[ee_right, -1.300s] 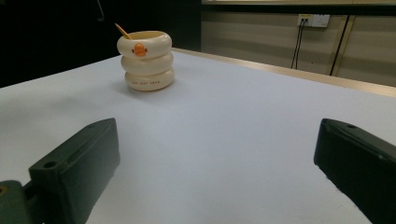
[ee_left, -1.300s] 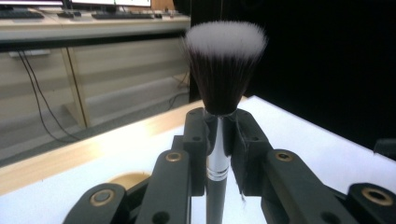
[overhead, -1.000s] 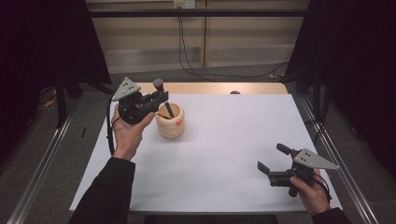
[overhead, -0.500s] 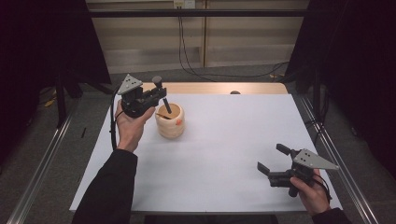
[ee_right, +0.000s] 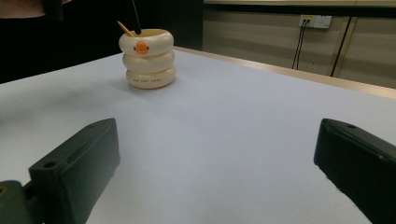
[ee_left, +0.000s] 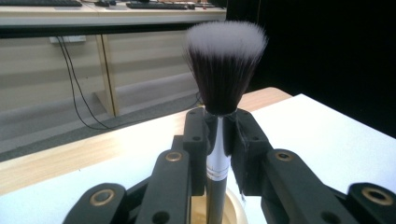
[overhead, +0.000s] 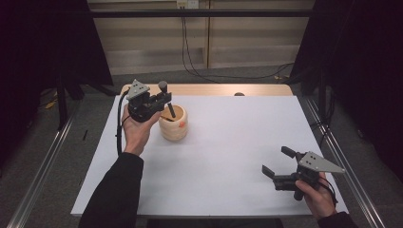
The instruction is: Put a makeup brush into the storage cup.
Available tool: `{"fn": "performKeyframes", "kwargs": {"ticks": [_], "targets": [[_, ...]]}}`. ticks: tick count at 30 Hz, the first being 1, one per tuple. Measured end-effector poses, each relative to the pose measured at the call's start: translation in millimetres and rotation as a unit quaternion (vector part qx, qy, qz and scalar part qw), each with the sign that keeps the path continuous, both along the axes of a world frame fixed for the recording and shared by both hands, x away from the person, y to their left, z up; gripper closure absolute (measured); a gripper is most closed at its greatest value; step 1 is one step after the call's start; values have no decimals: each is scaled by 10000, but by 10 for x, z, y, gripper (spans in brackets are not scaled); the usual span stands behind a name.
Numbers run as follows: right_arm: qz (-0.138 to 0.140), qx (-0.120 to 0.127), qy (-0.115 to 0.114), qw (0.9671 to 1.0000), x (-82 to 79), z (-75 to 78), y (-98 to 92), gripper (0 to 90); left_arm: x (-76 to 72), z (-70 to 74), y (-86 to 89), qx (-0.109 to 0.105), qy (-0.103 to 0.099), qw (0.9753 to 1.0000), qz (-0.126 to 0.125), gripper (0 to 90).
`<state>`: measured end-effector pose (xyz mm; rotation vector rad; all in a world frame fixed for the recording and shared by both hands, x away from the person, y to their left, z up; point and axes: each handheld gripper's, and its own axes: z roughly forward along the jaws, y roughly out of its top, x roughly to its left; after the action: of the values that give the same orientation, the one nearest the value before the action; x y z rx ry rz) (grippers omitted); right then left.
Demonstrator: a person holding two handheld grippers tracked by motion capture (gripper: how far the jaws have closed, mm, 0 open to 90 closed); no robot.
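Observation:
A cream ringed cup with an orange mark stands on the white table at the back left. My left gripper hovers just above its left rim, shut on a makeup brush. The brush stands bristles up, its dark handle slanting down into the cup. In the left gripper view the jaws clamp the silver ferrule below the brush and its white-tipped bristles. My right gripper rests open near the front right edge. Its view looks across bare table at the cup.
A thin yellow stick leans inside the cup. A wooden strip runs along the table's far edge, with cables and a wall behind. Metal rails flank the table on both sides.
My left gripper has shifted slightly above the cup, still holding the brush. The right gripper has not moved.

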<state>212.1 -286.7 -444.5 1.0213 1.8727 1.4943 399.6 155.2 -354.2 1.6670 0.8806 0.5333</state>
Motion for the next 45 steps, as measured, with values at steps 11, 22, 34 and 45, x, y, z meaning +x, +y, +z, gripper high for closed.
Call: {"fn": "performKeyframes", "kwargs": {"ticks": [11, 22, 34, 45], "targets": [[42, -18, -25, 10000, -13, 1, 19, 0, 19, -155, -9, 47, 131, 9999, -40, 776], [50, -2, -5, 10000, -10, -2, 13, 0, 24, -284, -15, 122, 222, 9997, -45, 775], [61, 6, 5, 10000, -12, -1, 11, 0, 36, -385, -37, 158, 338, 9993, 30, 774], [14, 24, 25, 10000, -9, -2, 5, 0, 73, -427, -2, 134, 433, 9989, 139, 766]]}}
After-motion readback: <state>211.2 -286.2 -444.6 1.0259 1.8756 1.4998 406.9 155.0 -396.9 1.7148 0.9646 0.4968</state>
